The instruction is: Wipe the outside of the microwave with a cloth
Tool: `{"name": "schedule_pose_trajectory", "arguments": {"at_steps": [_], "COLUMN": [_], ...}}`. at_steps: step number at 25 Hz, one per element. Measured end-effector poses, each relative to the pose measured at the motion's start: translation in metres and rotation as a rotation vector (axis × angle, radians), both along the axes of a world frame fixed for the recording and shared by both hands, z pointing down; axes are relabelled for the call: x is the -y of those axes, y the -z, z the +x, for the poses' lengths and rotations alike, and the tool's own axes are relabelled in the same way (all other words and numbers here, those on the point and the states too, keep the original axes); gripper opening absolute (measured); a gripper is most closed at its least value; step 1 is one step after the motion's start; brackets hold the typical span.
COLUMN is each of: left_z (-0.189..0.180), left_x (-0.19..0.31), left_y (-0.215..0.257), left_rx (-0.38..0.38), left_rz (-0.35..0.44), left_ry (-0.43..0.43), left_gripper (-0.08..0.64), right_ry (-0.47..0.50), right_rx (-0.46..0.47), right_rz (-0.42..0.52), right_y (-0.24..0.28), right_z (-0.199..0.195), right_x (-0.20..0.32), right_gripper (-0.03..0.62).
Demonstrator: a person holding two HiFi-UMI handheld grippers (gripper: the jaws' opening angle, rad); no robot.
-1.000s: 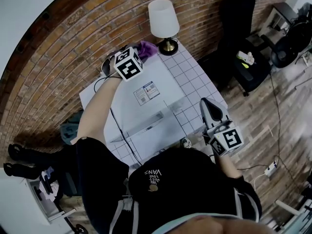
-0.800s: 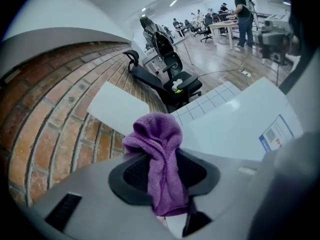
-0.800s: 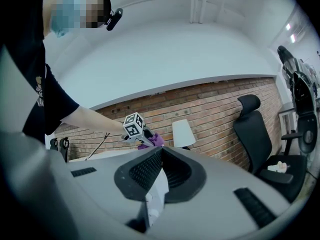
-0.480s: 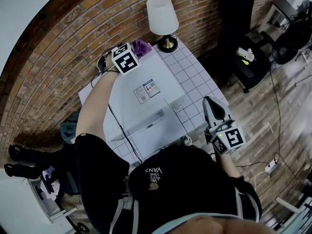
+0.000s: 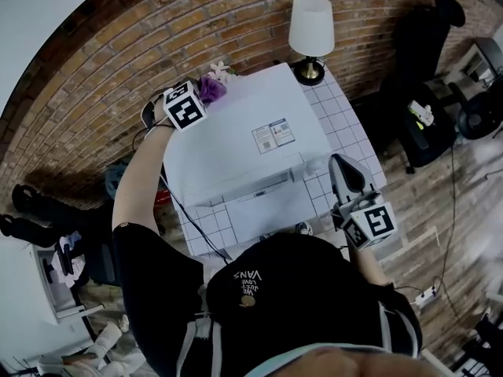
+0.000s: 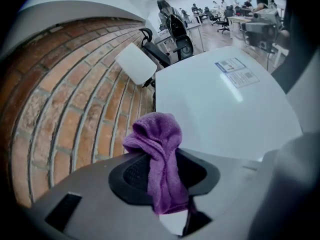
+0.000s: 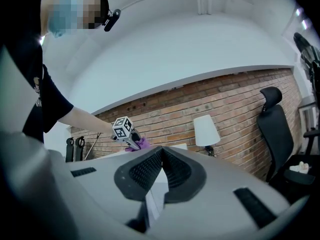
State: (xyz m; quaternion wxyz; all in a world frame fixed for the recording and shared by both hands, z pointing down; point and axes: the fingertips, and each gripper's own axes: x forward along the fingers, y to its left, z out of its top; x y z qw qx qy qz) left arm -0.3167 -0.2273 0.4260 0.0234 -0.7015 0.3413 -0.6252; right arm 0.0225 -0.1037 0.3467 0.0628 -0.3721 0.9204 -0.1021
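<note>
The white microwave (image 5: 236, 155) fills the centre of the head view. At its upper-left corner the left gripper (image 5: 200, 96) has its jaws clamped on the purple cloth (image 6: 160, 149), whose bunched end pokes past the tips beside the brick wall (image 6: 60, 109). Right of centre, the right gripper (image 5: 346, 171) has its jaws pressed together, holding nothing.

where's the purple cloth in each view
Head view: cloth upper left, at the far left corner of the microwave.
Left gripper view: lower centre, pinched in the left tool.
Right gripper view: small, left of centre, just under the left tool's marker cube.
Shared landmark: the white lamp.
</note>
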Motion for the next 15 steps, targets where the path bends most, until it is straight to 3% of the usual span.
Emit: {"name": "schedule_pose_trajectory", "arguments": {"at_steps": [8,15], "left_z": [-0.088,-0.129], "left_x": [-0.068,-0.108], "left_y": [-0.002,-0.002], "left_rx": [0.013,0.014], "left_rz": [0.004,0.008], "left_ry": [0.150,0.206], "left_gripper": [0.143,0.143], "right_ry": [0.106,0.139], "right_rx": [-0.018,-0.031], "right_rz": [0.037,0.048], "right_y": [0.000,-0.001], "right_z": [-0.047,-0.075], "right_x": [-0.018,-0.036], "right_gripper": [-0.003,-0.003]}}
